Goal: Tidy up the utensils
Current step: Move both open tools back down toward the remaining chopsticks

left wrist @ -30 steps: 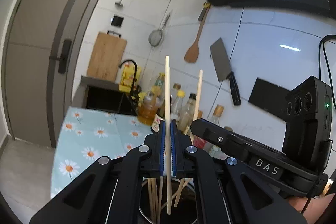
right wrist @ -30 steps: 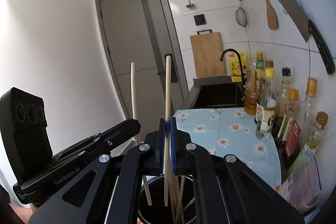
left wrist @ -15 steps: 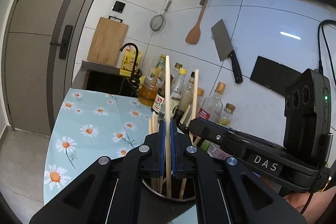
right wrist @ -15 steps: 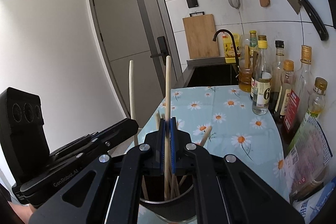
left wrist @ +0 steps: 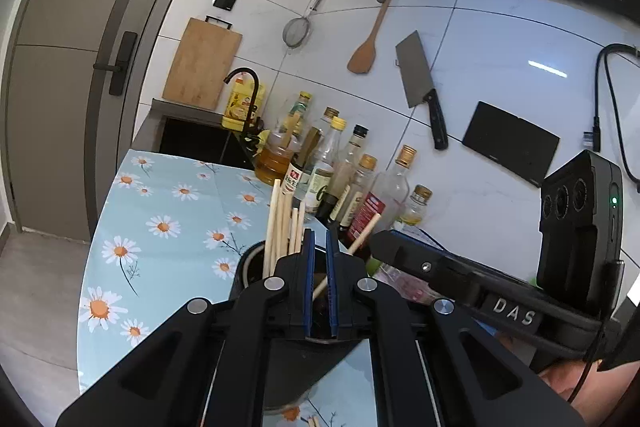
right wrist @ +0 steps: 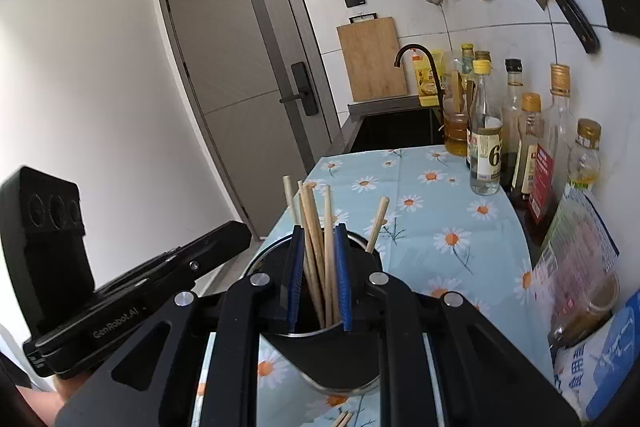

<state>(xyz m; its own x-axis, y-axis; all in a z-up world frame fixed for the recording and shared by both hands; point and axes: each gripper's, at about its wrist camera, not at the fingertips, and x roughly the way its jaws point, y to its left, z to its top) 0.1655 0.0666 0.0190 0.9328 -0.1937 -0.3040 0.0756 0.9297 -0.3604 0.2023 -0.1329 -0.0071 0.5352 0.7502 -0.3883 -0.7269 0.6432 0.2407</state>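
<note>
A dark metal cup (left wrist: pixel 247 269) (right wrist: pixel 362 243) stands on the daisy-print cloth, directly below both grippers. Several pale wooden chopsticks (left wrist: pixel 280 223) (right wrist: pixel 306 215) stand in it, and one leans to the right (left wrist: pixel 366 233) (right wrist: pixel 378 223). My left gripper (left wrist: pixel 319 233) hangs over the cup's mouth with its blue pads a narrow slit apart and nothing between them. My right gripper (right wrist: pixel 319 227) is over the same cup. Its jaws are opening, and the chopsticks seen between them stand loose in the cup. Each gripper also shows from the side in the other's view, the right gripper (left wrist: pixel 384 247) and the left gripper (right wrist: pixel 238 231).
Several bottles (right wrist: pixel 486 139) (left wrist: pixel 320 171) line the tiled wall beside the cup. A sink with a black faucet (right wrist: pixel 416 53) lies beyond. A cleaver (left wrist: pixel 418 79), spatula and strainer hang on the wall. Food packets (right wrist: pixel 576 267) crowd the right. The counter's edge drops off at the left (left wrist: pixel 96 255).
Both grippers sank toward the cup. The chopstick each one held upright is gone from between its pads and now stands in the cup. The right jaws have spread apart.
</note>
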